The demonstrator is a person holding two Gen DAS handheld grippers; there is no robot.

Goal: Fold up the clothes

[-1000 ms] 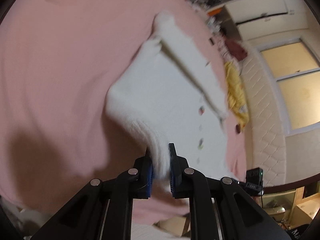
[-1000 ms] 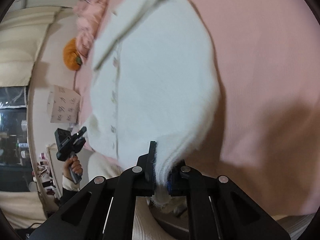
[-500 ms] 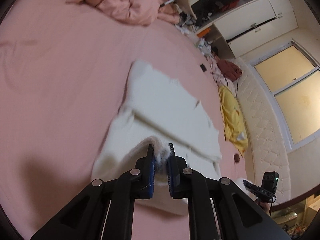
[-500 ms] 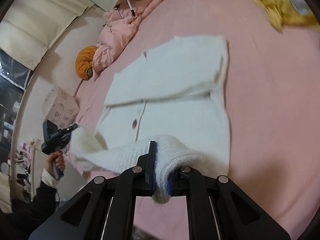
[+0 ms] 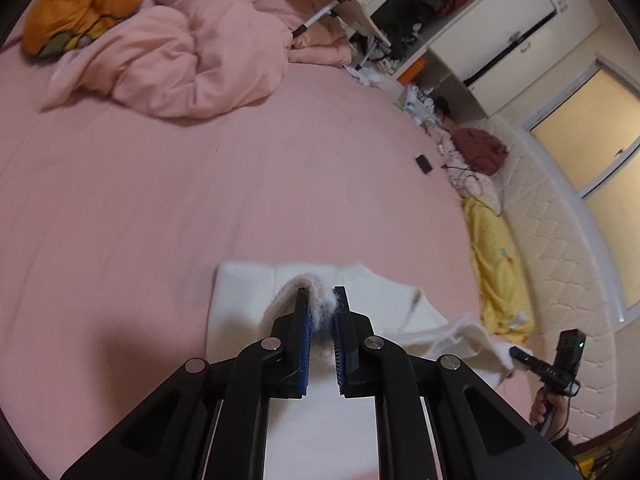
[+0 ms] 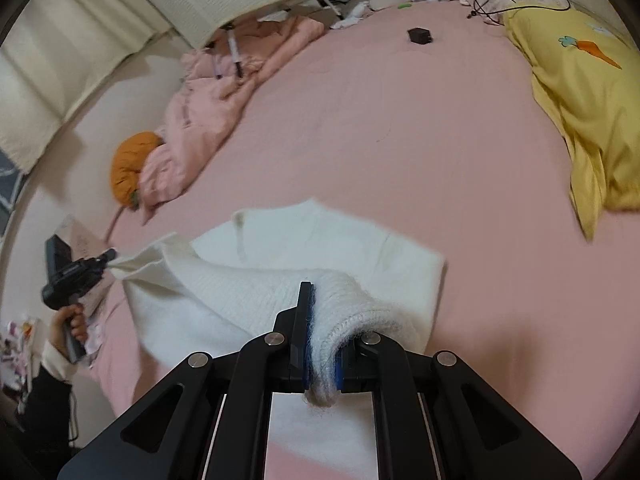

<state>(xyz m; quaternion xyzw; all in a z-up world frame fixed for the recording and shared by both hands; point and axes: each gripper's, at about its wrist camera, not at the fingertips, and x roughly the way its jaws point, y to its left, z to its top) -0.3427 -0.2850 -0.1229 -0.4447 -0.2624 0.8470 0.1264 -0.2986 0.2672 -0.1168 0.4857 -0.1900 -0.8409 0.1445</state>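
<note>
1. White knitted cardigan (image 5: 248,300), left wrist view: it lies on the pink bed (image 5: 160,208). Your left gripper (image 5: 320,300) is clamped on its fuzzy hem, which now rides over the garment's upper half.
2. Right wrist view: your right gripper (image 6: 322,320) is clamped on the other hem corner. The hem has travelled toward the collar; judge the fold nearly laid.
</note>
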